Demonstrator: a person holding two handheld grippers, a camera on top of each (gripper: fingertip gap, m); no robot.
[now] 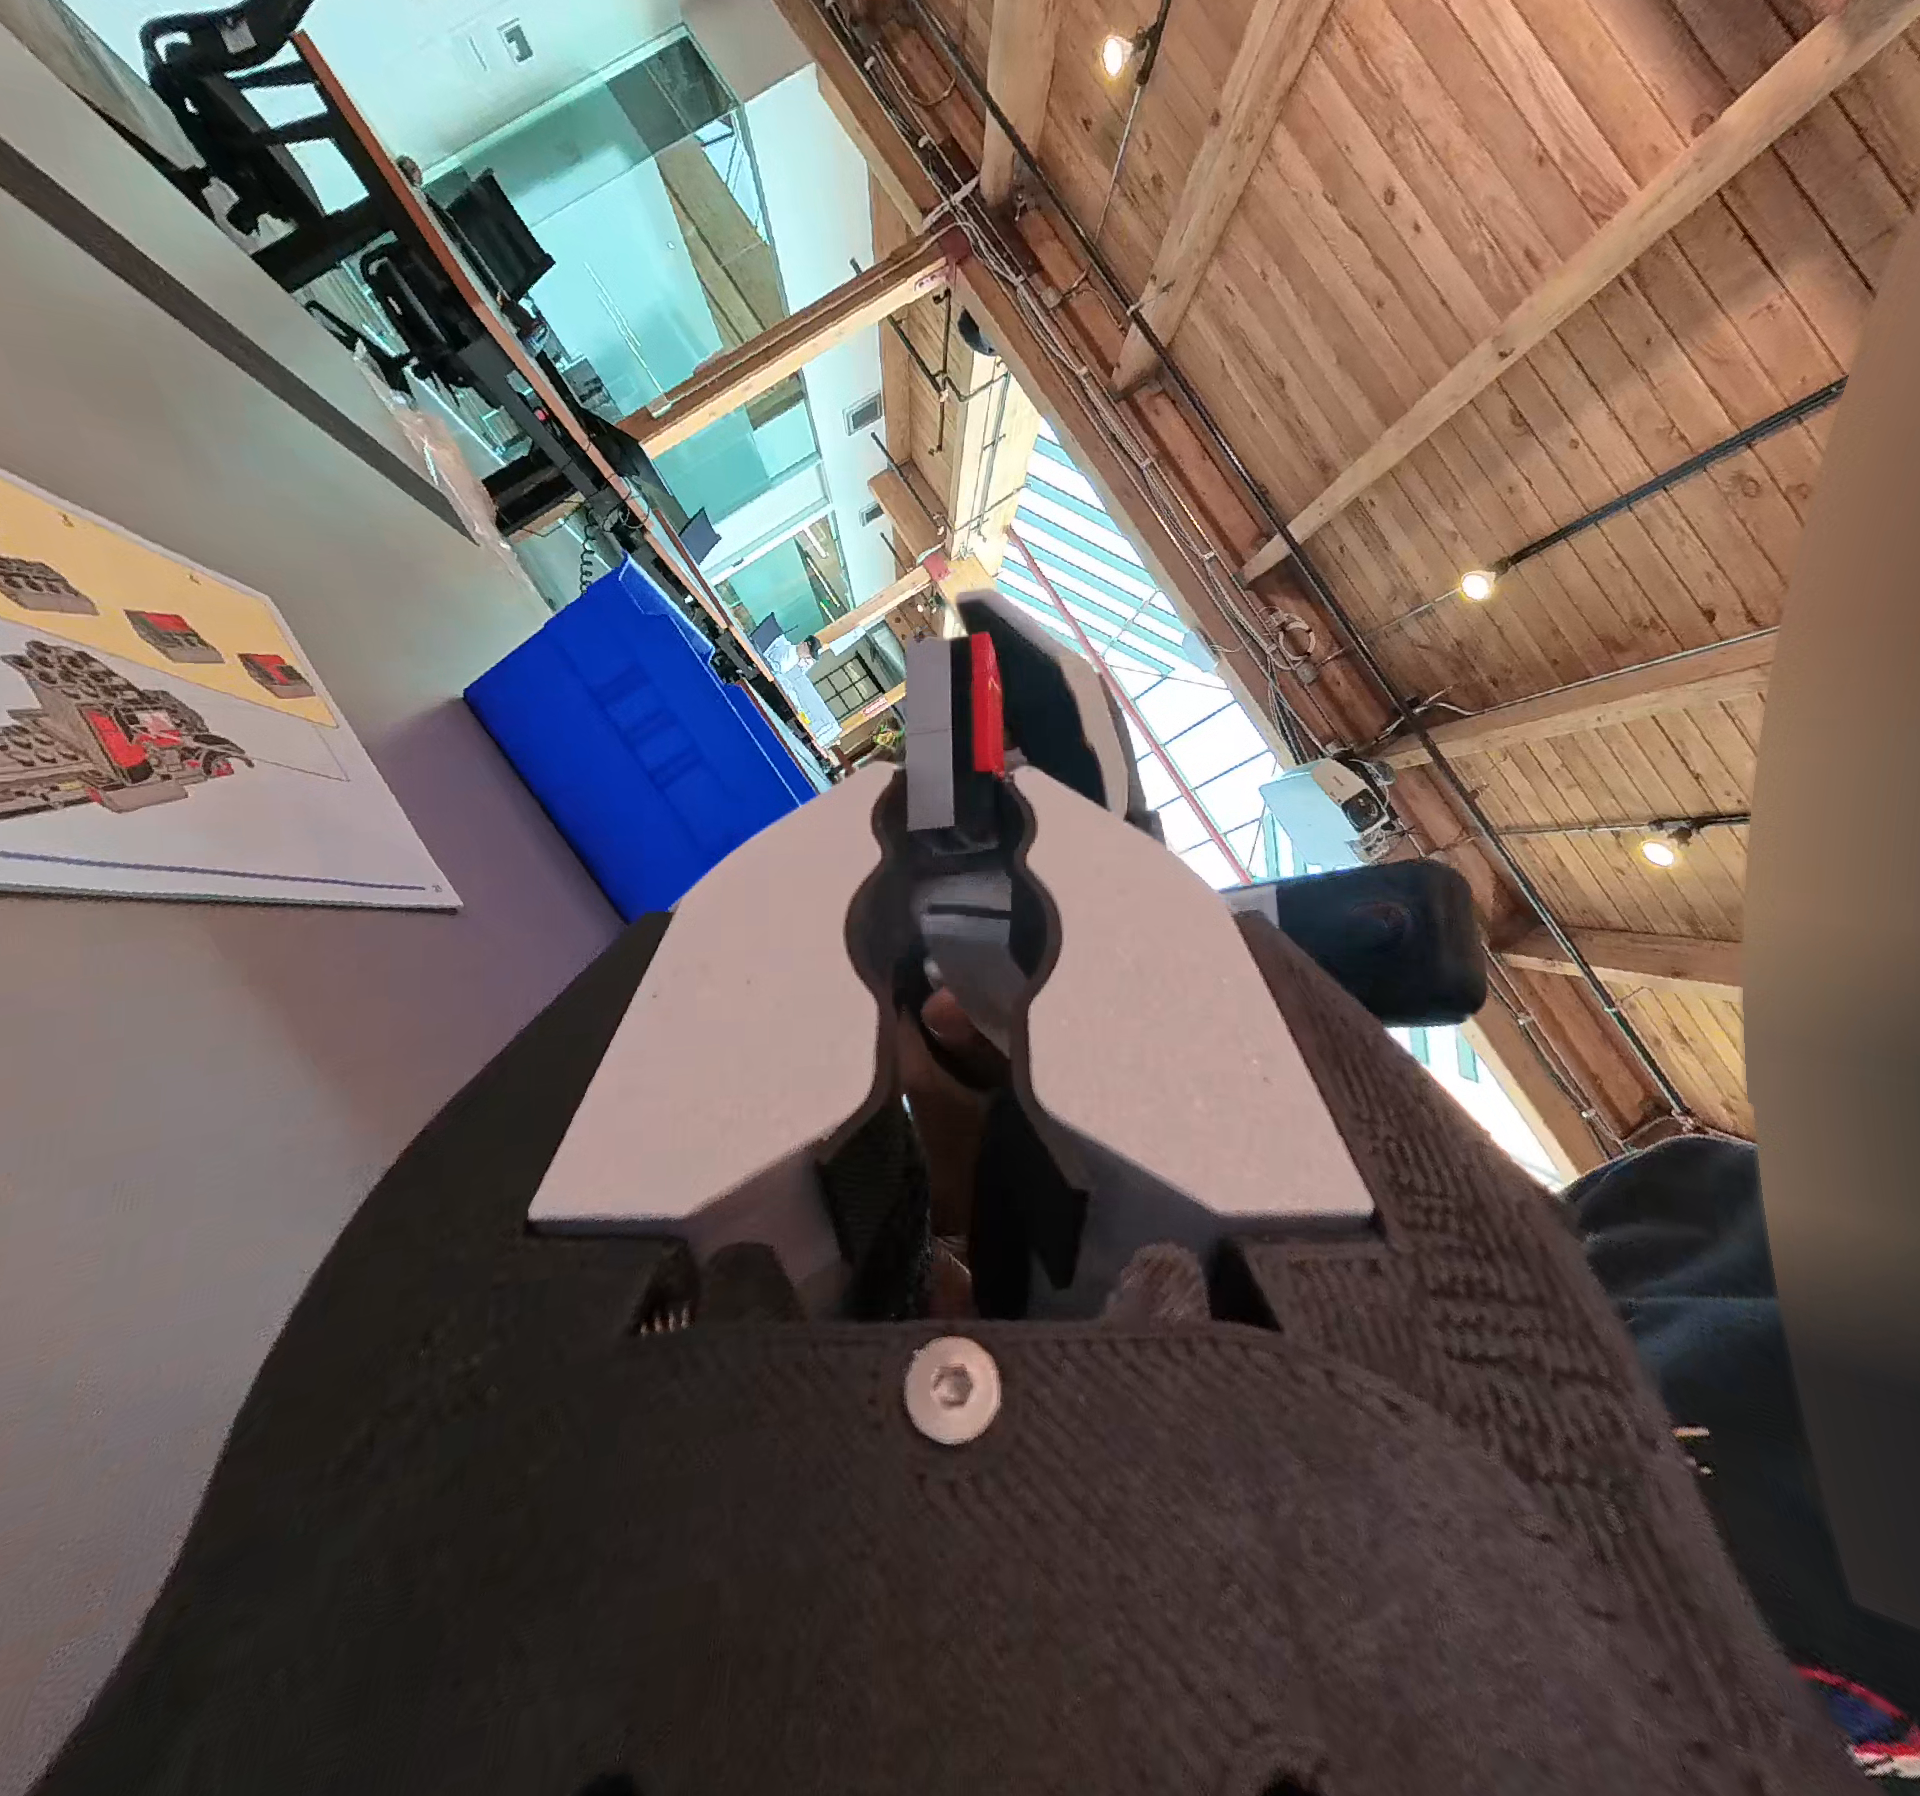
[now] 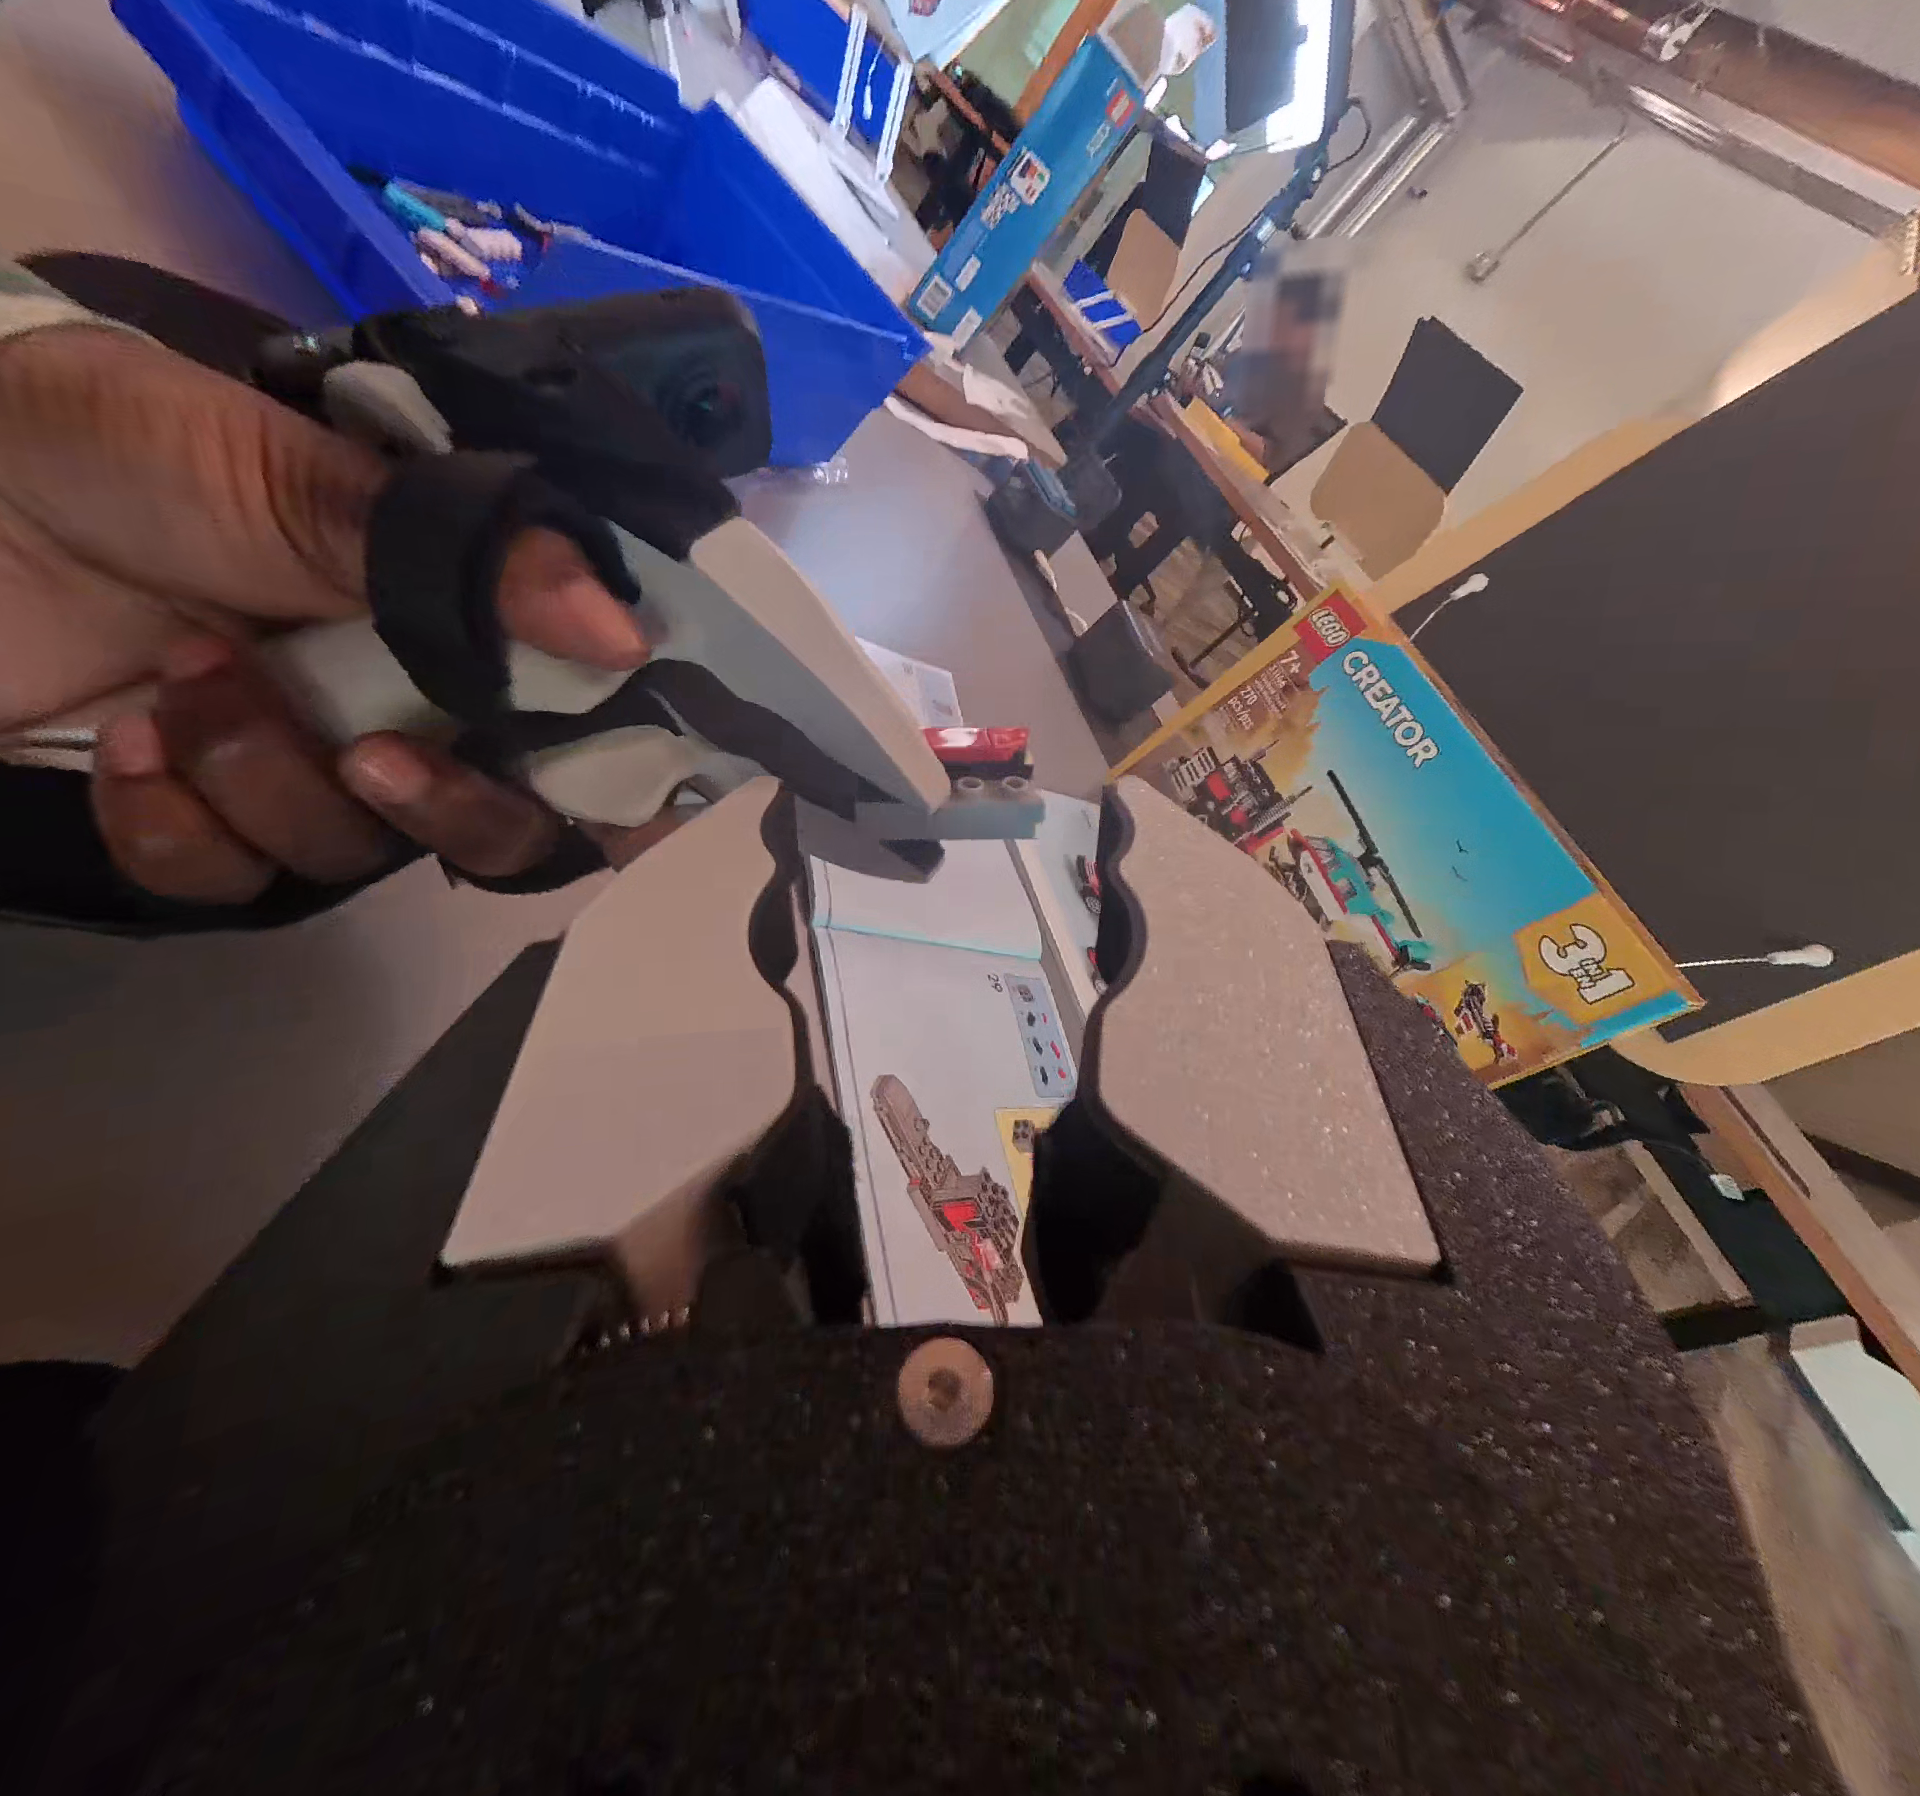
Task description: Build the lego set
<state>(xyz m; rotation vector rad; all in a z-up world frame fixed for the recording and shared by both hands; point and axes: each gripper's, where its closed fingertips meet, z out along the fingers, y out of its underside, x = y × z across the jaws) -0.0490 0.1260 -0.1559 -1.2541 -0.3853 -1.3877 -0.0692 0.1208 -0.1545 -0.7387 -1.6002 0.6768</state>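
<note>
My left gripper (image 1: pixel 951 790) is shut on a small grey lego assembly (image 1: pixel 930 738) with a red part (image 1: pixel 987 718) on its side, and it points up toward the ceiling. In the right wrist view a hand (image 2: pixel 156 551) holds the left gripper (image 2: pixel 920 827), which pinches the grey plate (image 2: pixel 982 816). A red and black piece (image 2: pixel 977 744) sits just behind the plate. My right gripper (image 2: pixel 945 801) is open, with its fingertips on either side of the plate and apart from it. One of its fingers (image 1: pixel 1039 707) shows beside the red part.
An open instruction booklet (image 2: pixel 935 1019) lies on the grey table (image 2: pixel 208 1071) under my right gripper and also shows in the left wrist view (image 1: pixel 156 707). A blue parts bin (image 2: pixel 468 136) stands at the back left. The lego box (image 2: pixel 1455 863) stands at the right. My two grippers' fingertips are within a few centimetres of each other.
</note>
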